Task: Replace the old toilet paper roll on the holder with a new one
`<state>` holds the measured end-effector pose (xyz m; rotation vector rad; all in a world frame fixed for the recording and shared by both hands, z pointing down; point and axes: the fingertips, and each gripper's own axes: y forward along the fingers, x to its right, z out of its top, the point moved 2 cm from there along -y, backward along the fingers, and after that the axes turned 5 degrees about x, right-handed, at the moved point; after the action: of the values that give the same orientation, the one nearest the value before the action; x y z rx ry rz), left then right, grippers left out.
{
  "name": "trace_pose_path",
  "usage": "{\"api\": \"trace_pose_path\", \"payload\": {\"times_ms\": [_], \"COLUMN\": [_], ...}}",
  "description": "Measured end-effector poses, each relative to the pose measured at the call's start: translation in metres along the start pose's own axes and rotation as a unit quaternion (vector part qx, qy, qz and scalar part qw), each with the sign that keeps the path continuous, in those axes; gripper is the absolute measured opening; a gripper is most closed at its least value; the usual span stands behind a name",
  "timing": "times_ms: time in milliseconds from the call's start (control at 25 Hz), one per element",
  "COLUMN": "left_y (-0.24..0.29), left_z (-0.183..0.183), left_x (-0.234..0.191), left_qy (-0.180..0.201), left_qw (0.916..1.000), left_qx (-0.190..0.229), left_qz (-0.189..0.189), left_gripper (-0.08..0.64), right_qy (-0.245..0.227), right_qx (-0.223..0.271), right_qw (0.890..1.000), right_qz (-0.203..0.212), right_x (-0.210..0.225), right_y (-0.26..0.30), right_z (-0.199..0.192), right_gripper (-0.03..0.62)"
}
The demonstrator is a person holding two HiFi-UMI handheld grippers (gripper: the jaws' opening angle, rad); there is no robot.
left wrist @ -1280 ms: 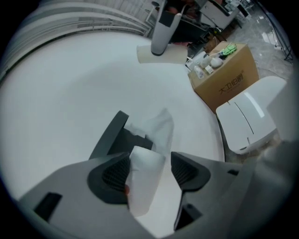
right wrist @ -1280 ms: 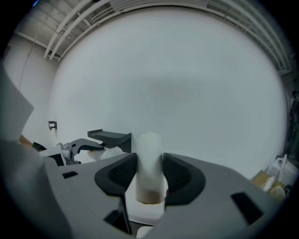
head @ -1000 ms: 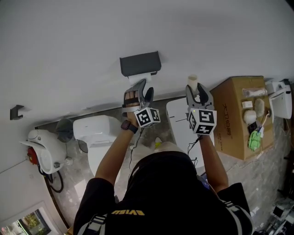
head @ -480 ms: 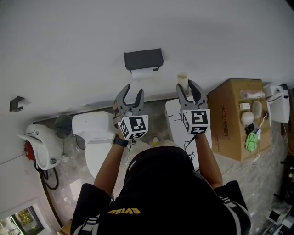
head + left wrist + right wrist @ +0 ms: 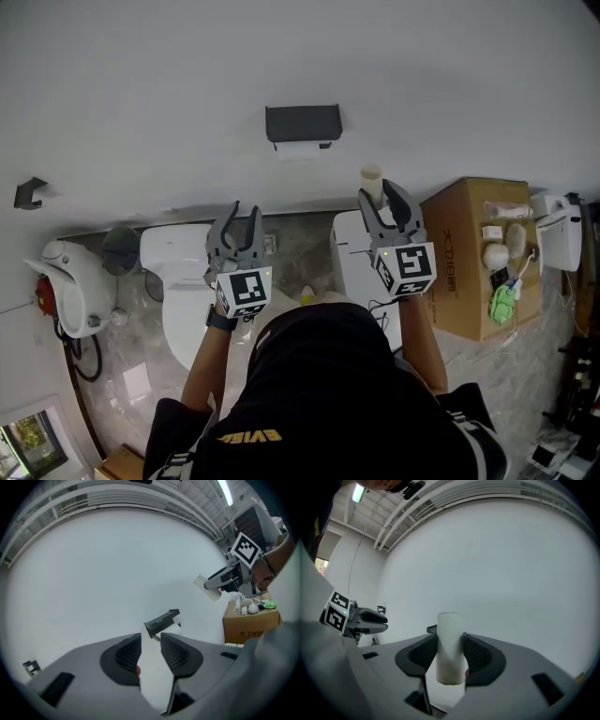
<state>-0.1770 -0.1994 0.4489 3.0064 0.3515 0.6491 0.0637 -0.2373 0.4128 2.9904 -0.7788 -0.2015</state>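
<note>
The right gripper [image 5: 379, 195] is clamped on the cardboard tube [image 5: 449, 644], the bare core of a toilet roll. The tube stands upright between the ribbed dark pads [image 5: 478, 656], its pale, matt upper end clear of the jaw tips. In the head view it sits right of centre, below and to the right of the holder [image 5: 302, 122]. The holder is a dark grey, box-shaped hood fixed to the plain white wall [image 5: 169, 84], and a strip of white paper [image 5: 302, 147] shows just under it.

The left gripper [image 5: 244, 214] holds nothing. Its 2 grey jaws are closing, with only wall and holder seen through the gap in its own view.

Compared with 1 second ago, the left gripper has dropped from just under the holder to the lower left. It now sits well apart from the holder, over the toilet [image 5: 178, 262], and its jaws stand narrower. The right gripper has also come away from the wall a little, with the same grip on the tube. The holder now appears alone on the wall, with neither gripper near it.

Further out, the glossy white toilet lies left of centre on a grey, marbled floor [image 5: 300, 248]. A brown cardboard box [image 5: 459, 262] with small items on top sits at the right edge.
</note>
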Motion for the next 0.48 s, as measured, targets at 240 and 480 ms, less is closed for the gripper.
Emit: {"api": "trace_pose_path", "payload": {"times_ms": [240,480], "left_y": [-0.025,-0.028], "left_z": [0.011,0.022], "left_x": [-0.031,-0.035], "left_qy": [-0.052,-0.087], "left_qw": [0.9952,0.9892], "left_qx": [0.056,0.094], "left_qz": [0.061,0.071], "left_gripper": [0.041,0.012], "right_qy": [0.005,0.008], "right_qx": [0.008,0.009], "right_qw": [1.000,0.999], "right_qz": [-0.015,-0.031], "right_x": [0.006,0.011], "right_y": [-0.010,-0.015], "right_z": [0.003,0.004], "right_gripper": [0.176,0.175]}}
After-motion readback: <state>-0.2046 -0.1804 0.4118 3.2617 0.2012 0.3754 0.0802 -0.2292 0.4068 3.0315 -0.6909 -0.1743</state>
